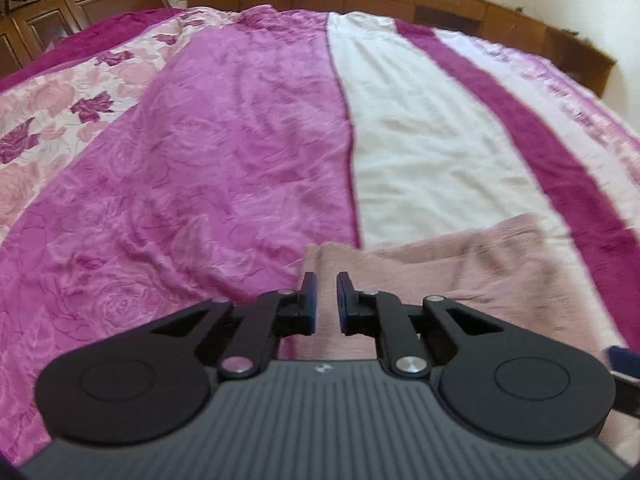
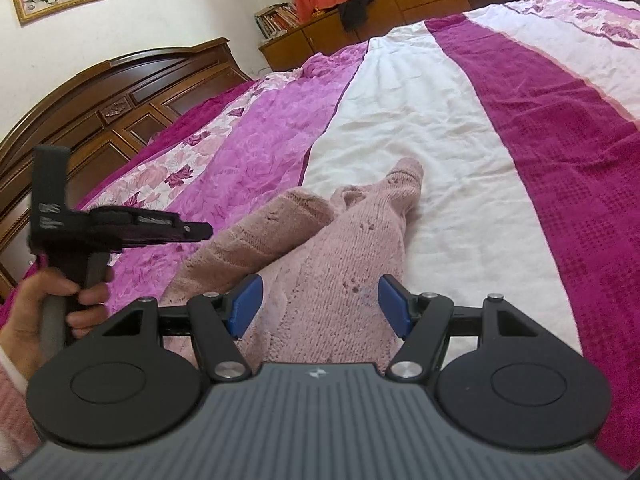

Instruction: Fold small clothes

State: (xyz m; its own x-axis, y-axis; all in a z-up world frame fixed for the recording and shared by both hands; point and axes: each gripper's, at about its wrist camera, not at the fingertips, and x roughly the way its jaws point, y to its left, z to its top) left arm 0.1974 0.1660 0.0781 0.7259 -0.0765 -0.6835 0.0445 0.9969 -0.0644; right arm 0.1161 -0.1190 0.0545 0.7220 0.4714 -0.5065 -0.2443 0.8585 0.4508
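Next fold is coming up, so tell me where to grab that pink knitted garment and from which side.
Judging by its pose, take the pink knitted garment by the narrow end lying loose on the white stripe of the bedspread. Come in with the right gripper, whose jaws are open with bare cover that side. The left gripper, slightly open, could pin the near corner.

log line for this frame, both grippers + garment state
left gripper: open, narrow gap, empty, over garment edge | right gripper: open wide, empty, above garment | pink knit garment: rumpled, unfolded, on bedspread | phase: pre-grasp
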